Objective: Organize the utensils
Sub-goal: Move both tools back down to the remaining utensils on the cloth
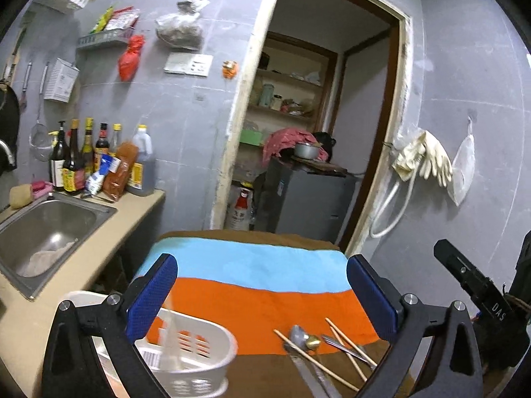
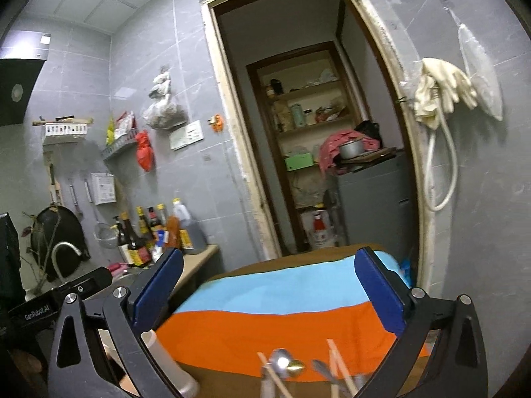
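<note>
Several utensils lie loose on a striped brown, orange and blue cloth: wooden chopsticks, a metal spoon and other metal pieces. A white slotted utensil basket stands at the cloth's left, just below my left gripper's left finger. My left gripper is open and empty, raised above the cloth. My right gripper is open and empty, above the same cloth; the spoon and chopsticks show blurred at its bottom edge. The right gripper's body shows at the left wrist view's right edge.
A steel sink is set in a beige counter at the left, with several sauce bottles behind it. A doorway lies straight ahead with a grey cabinet inside. Gloves hang on the right wall.
</note>
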`<move>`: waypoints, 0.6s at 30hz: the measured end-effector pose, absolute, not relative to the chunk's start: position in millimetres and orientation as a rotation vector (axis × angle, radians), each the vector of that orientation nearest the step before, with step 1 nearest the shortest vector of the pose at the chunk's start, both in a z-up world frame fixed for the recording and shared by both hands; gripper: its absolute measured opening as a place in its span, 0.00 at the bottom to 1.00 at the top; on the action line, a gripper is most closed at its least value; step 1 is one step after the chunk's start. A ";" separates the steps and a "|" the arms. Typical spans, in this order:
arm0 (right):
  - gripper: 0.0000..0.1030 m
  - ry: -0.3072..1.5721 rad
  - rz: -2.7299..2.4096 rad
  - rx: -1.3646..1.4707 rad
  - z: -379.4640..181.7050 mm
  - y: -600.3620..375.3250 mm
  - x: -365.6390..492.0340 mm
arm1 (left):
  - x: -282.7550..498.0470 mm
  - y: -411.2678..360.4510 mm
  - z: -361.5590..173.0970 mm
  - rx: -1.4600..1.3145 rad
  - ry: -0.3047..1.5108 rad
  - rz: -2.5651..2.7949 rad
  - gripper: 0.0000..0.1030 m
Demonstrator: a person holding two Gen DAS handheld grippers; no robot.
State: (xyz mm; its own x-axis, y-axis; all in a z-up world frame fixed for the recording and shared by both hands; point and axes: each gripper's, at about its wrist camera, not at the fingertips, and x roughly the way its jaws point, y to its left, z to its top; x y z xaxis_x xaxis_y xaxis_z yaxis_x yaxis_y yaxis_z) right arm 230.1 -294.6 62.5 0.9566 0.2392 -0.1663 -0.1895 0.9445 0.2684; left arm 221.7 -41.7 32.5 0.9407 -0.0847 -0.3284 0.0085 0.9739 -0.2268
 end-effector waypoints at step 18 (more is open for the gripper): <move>0.98 0.458 0.150 0.273 -0.3 -408.2 280.3 | 266.9 -125.7 -32.8 -0.210 0.572 -0.059 0.99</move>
